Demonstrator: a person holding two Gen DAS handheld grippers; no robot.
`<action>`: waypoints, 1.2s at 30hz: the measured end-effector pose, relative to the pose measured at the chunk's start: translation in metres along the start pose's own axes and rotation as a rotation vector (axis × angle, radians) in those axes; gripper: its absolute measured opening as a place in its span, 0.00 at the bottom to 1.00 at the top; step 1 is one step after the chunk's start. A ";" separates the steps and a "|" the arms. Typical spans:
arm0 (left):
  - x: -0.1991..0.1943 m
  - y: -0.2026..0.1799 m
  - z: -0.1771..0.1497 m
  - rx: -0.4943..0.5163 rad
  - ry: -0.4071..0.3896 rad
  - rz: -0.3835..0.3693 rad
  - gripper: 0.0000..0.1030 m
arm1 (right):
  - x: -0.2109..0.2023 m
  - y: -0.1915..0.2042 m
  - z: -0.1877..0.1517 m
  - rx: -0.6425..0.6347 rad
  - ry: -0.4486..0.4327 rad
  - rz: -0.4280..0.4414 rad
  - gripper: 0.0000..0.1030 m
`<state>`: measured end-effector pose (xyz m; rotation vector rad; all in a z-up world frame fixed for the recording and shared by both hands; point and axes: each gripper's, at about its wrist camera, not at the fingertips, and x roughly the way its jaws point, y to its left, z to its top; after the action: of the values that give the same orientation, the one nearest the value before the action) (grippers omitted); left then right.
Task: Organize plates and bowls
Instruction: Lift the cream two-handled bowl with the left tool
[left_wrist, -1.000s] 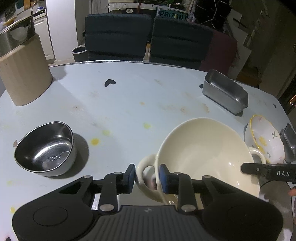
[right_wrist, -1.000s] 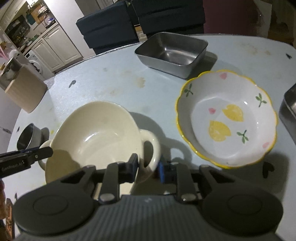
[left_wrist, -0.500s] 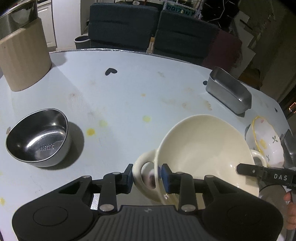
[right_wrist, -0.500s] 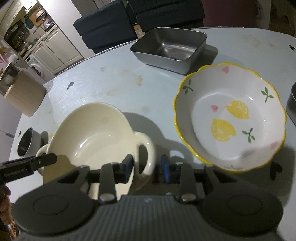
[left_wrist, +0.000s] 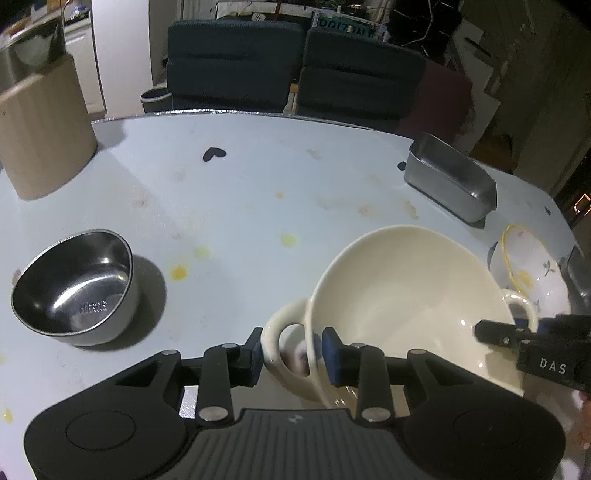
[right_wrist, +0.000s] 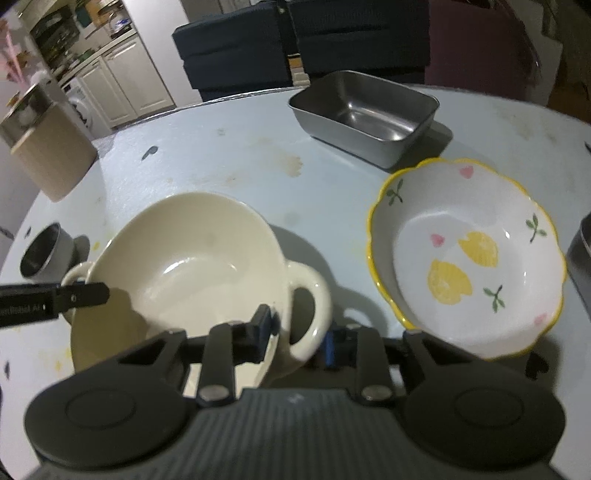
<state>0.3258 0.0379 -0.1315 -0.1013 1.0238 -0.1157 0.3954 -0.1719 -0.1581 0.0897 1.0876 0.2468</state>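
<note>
Steel round bowl (left_wrist: 74, 291) is seen at far left on the table (left_wrist: 258, 192), then the cream two-handled bowl (right_wrist: 192, 266), each handle clamped by the left gripper (left_wrist: 291, 350) and right gripper (right_wrist: 297, 332), beside a lemon-patterned bowl (right_wrist: 469, 258).

The cream bowl (right_wrist: 192, 266) has a loop handle on each side and sits tilted at lower centre of the right wrist view, empty and glossy. Just right of it, apart, the white bowl (right_wrist: 469, 258) rests flat on the surface, with a scalloped yellow rim and painted lemons, leaves and pink hearts. The steel bowl (left_wrist: 74, 288) stands upright at left of the left wrist view, well apart. The steel tray (right_wrist: 365, 114), rectangular and empty, lies at upper centre.
</note>
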 end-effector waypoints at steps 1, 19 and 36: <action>0.000 0.000 0.000 -0.002 -0.002 -0.003 0.34 | 0.000 0.004 0.000 -0.031 -0.004 -0.018 0.34; -0.051 0.001 -0.009 -0.049 -0.117 -0.031 0.32 | -0.040 0.012 -0.008 -0.036 -0.121 -0.027 0.32; -0.142 -0.040 -0.029 -0.042 -0.254 -0.094 0.30 | -0.149 -0.001 -0.030 0.053 -0.263 0.029 0.27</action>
<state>0.2263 0.0179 -0.0209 -0.1973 0.7682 -0.1629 0.3034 -0.2108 -0.0434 0.1807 0.8319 0.2254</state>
